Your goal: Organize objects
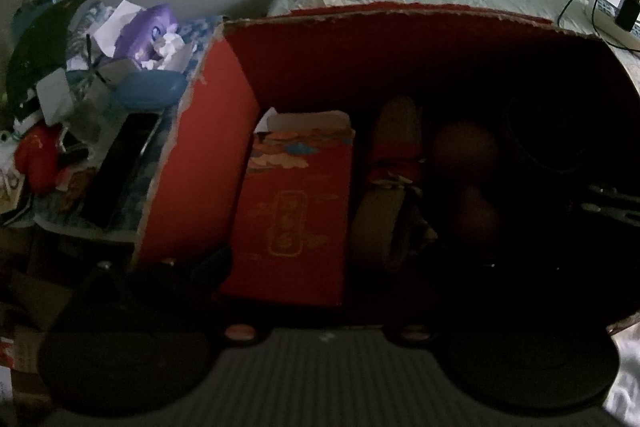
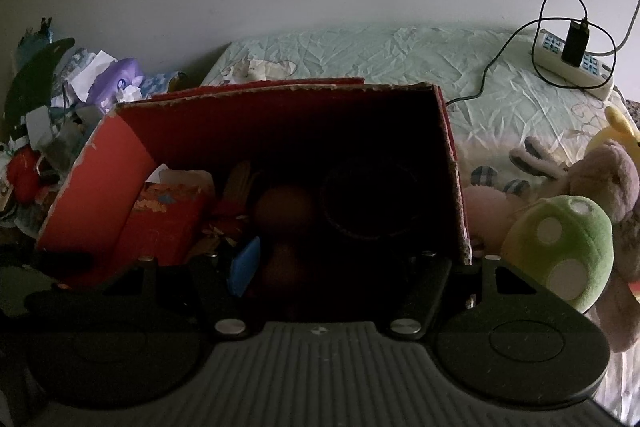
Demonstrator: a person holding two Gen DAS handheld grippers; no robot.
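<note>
Both hand-held grippers over red box [image 2: 280, 115]

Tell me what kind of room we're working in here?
Most likely a bedroom: a bed with a wrinkled pale green sheet against a plain wall, plush toys such as a green mushroom on it, and a power strip with a charger.

Box interior [image 1: 540, 167] lost in shadow (contents indistinct)

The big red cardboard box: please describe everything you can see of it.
The big red box is open-topped corrugated cardboard with torn, frayed rims. It rests on the pale green bedsheet. Inside, a smaller red carton with gold print stands by its left wall; the other contents are too dark to identify. A green mushroom plush lies beside its right wall.
</note>
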